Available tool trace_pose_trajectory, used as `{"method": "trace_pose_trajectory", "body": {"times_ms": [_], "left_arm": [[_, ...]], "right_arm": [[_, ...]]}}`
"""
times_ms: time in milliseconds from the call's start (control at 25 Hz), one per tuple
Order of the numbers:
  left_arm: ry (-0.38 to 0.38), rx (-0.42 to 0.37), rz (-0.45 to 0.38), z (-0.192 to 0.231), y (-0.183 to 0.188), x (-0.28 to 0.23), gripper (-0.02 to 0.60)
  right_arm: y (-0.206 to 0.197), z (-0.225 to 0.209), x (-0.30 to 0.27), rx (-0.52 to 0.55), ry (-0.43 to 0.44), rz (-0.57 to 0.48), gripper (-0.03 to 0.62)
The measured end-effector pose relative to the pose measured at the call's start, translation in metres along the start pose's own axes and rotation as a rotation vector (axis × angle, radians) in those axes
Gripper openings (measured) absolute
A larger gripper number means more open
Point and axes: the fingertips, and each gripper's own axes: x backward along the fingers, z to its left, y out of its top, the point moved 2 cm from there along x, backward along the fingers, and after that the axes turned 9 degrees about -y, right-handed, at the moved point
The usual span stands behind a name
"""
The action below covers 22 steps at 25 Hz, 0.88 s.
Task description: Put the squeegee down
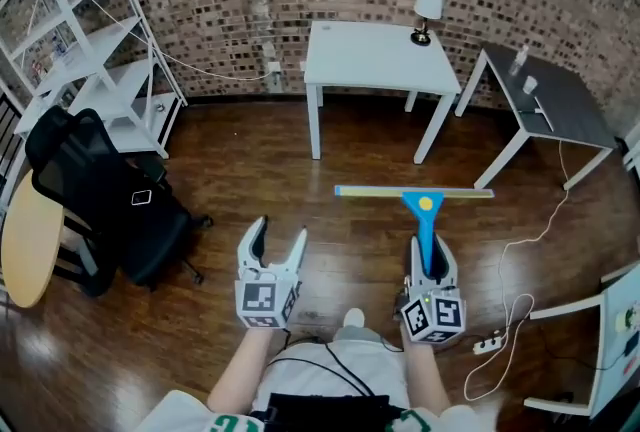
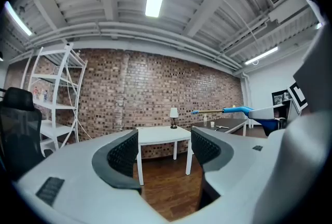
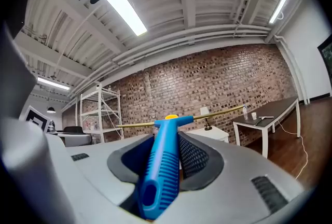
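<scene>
The squeegee (image 1: 424, 207) has a blue ribbed handle (image 3: 162, 166) and a long yellow blade (image 1: 412, 192) held crosswise in the air. My right gripper (image 1: 428, 258) is shut on the handle, level, pointing toward the white table (image 1: 380, 60). In the right gripper view the black pads (image 3: 192, 158) press both sides of the handle. My left gripper (image 1: 277, 242) stands open and holds nothing, level beside the right one. The left gripper view shows the squeegee (image 2: 228, 111) off to its right.
The white table carries a small lamp (image 1: 427, 12). A dark grey desk (image 1: 548, 95) stands at the right, a black office chair (image 1: 105, 205) and white shelving (image 1: 85, 40) at the left. A power strip and cable (image 1: 492, 344) lie on the wooden floor.
</scene>
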Motion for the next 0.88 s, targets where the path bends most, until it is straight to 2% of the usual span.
{"method": "trace_pose_trajectory", "body": {"times_ms": [120, 320, 440, 600, 880], "left_arm": [[0.015, -0.010, -0.003, -0.013, 0.013, -0.050, 0.318], [0.062, -0.026, -0.004, -0.005, 0.027, -0.099, 0.318], [0.094, -0.013, 0.007, 0.021, 0.023, -0.119, 0.318], [0.081, -0.013, 0.008, 0.052, 0.011, -0.161, 0.318], [0.039, -0.009, -0.005, 0.121, 0.017, -0.284, 0.318]], "right_arm": [[0.013, -0.031, -0.040, -0.014, 0.016, 0.002, 0.164], [0.000, -0.051, -0.094, -0.014, 0.062, 0.057, 0.164], [-0.012, -0.043, -0.122, -0.049, 0.086, 0.084, 0.165], [-0.027, -0.038, -0.173, -0.080, 0.078, 0.102, 0.164], [-0.030, -0.040, -0.308, -0.135, 0.038, 0.149, 0.164]]}}
